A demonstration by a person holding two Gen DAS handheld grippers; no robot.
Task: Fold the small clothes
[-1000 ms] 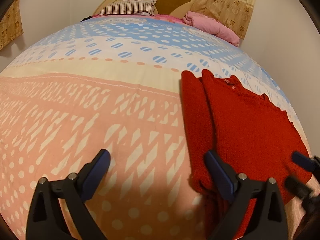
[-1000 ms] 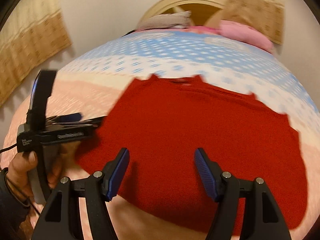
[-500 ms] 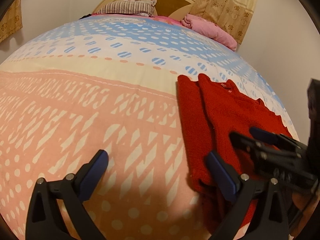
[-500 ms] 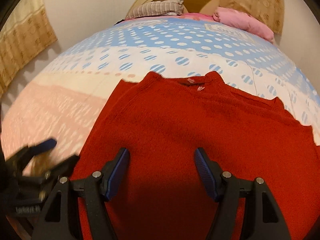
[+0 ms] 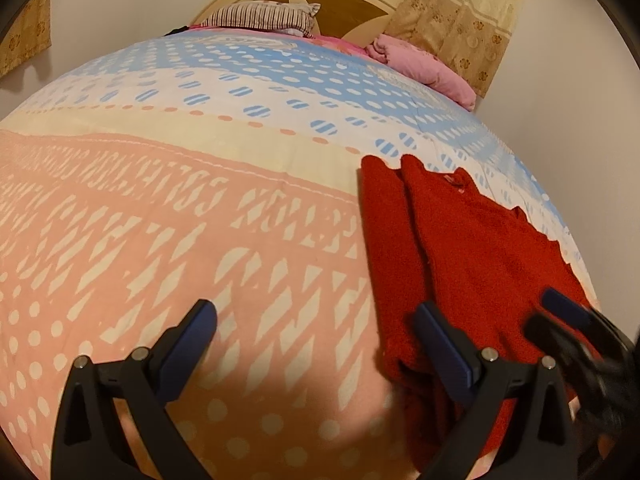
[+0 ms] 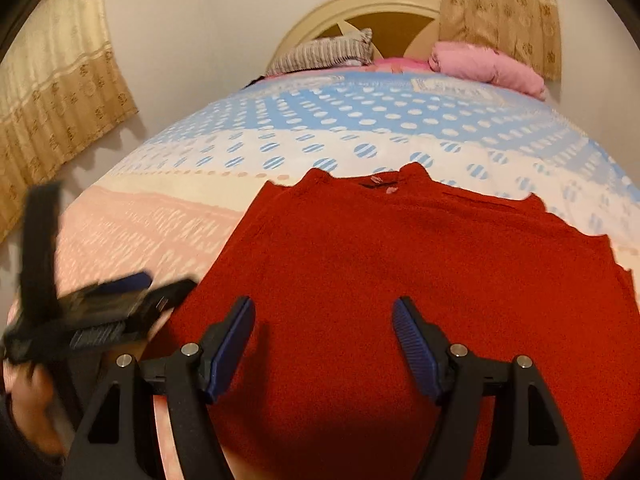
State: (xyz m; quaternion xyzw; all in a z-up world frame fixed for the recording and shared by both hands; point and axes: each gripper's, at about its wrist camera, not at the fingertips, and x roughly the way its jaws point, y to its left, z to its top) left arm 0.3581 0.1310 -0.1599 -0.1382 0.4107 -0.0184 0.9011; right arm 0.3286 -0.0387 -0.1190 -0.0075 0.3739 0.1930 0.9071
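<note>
A red sweater (image 6: 400, 280) lies flat on the bed (image 5: 200, 220), on the patterned cover where the pink band meets the cream and blue bands, its neck toward the headboard (image 6: 360, 12). One side of it is folded in along its length, which shows in the left wrist view as a long red strip (image 5: 384, 248) lying beside the main body. The right hand-held gripper (image 6: 324, 344) hovers over the lower middle of the sweater with its fingers spread; its jaws have just been opening a little further, and nothing is pinched between them, only the knit lying beneath. The left hand-held gripper (image 5: 316, 348) is spread wide too, one finger over the pink cover and the other over the sweater's folded edge, gripping nothing. In the right wrist view the left hand-held gripper appears blurred at the sweater's left edge, with a hand (image 6: 32, 404) holding it. At the head of the bed lie a striped pillow (image 5: 260, 20) and a pink bundle (image 5: 424, 64), with curtains (image 6: 60, 120) on the walls.
</note>
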